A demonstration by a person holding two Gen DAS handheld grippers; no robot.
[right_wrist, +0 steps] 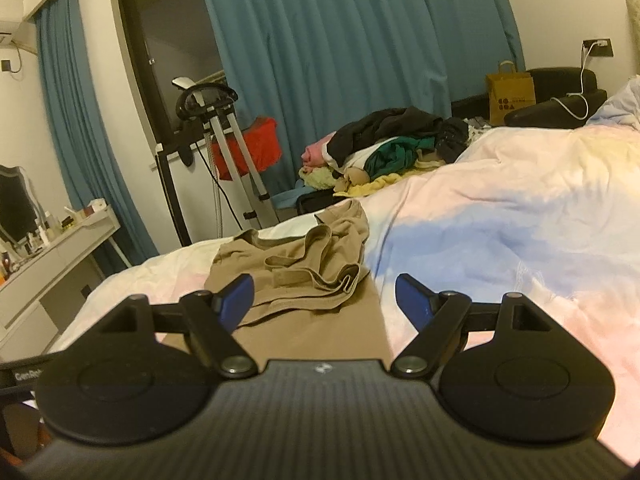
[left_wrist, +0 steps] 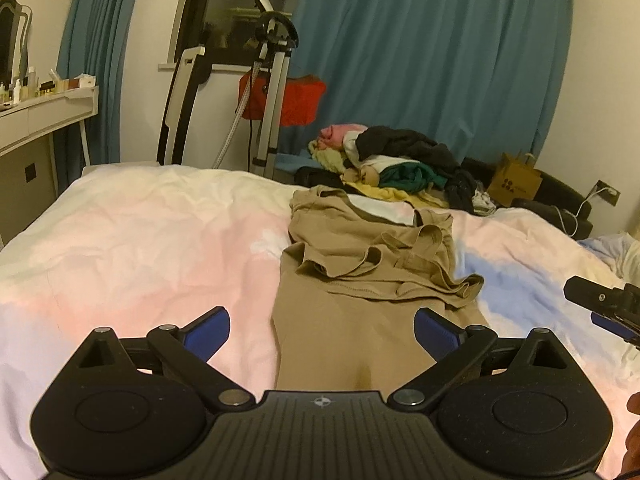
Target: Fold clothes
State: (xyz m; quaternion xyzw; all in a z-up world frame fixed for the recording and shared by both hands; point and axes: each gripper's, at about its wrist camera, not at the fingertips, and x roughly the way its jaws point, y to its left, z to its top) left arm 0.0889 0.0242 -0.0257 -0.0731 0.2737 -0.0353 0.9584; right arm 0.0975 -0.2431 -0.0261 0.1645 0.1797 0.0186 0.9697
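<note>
A tan garment (left_wrist: 360,280) lies lengthwise on the pastel bedspread (left_wrist: 140,248), its far end bunched in folds with straps showing. My left gripper (left_wrist: 322,334) hovers open over the garment's near, flat end, blue pads (left_wrist: 208,332) wide apart and nothing between them. In the right wrist view the same tan garment (right_wrist: 304,272) lies just ahead, and my right gripper (right_wrist: 324,298) is open above its near part, holding nothing. The right gripper's tip (left_wrist: 608,308) also shows at the right edge of the left wrist view.
A heap of mixed clothes (left_wrist: 400,160) sits at the bed's far end. Behind it hang blue curtains (left_wrist: 420,60); an exercise machine (left_wrist: 268,80) and a white vanity desk (left_wrist: 44,116) stand on the left. A paper bag (right_wrist: 510,92) rests on a black seat.
</note>
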